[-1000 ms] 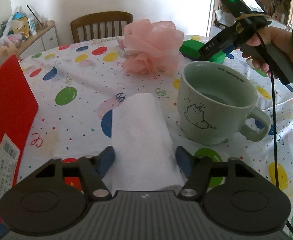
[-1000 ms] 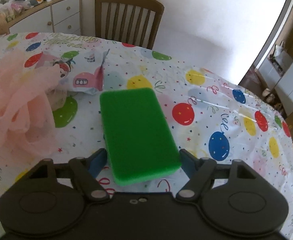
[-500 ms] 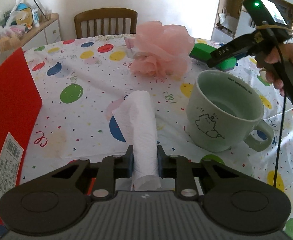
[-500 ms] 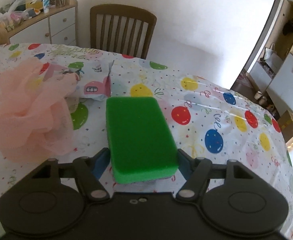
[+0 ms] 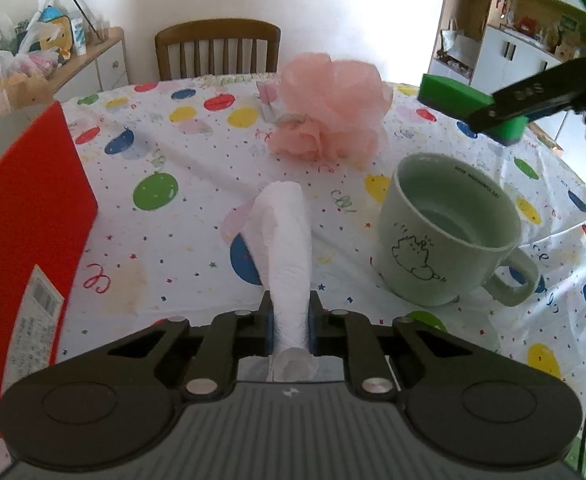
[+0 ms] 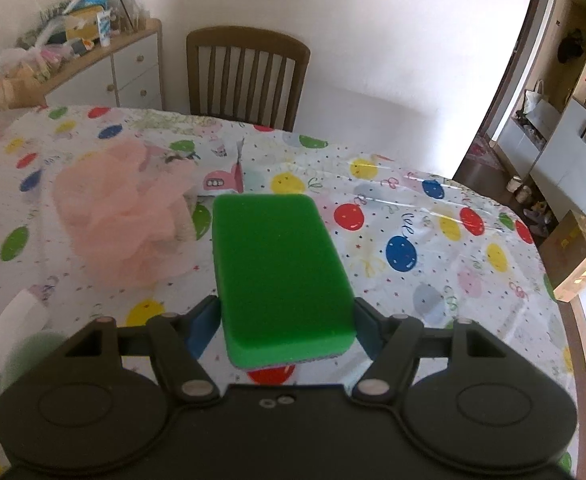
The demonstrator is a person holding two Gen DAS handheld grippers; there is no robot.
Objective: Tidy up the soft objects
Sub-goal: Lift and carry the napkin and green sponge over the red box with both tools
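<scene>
The left gripper (image 5: 291, 322) pinches a white paper roll (image 5: 289, 248), its jaws pressed tight on the near end while the far end droops toward the tablecloth (image 5: 181, 216). Only the left wrist view shows the red box (image 5: 25, 240) at the left edge and the mug (image 5: 449, 232) right of the roll. The right gripper (image 6: 287, 320) clamps a green sponge (image 6: 281, 272), lifted clear of the table. Its view alone shows the table's right rim (image 6: 585, 360) and open floor beyond. The pink pouf (image 5: 333, 116) sits far, between both tools. Bare cloth lies between box and roll.
</scene>
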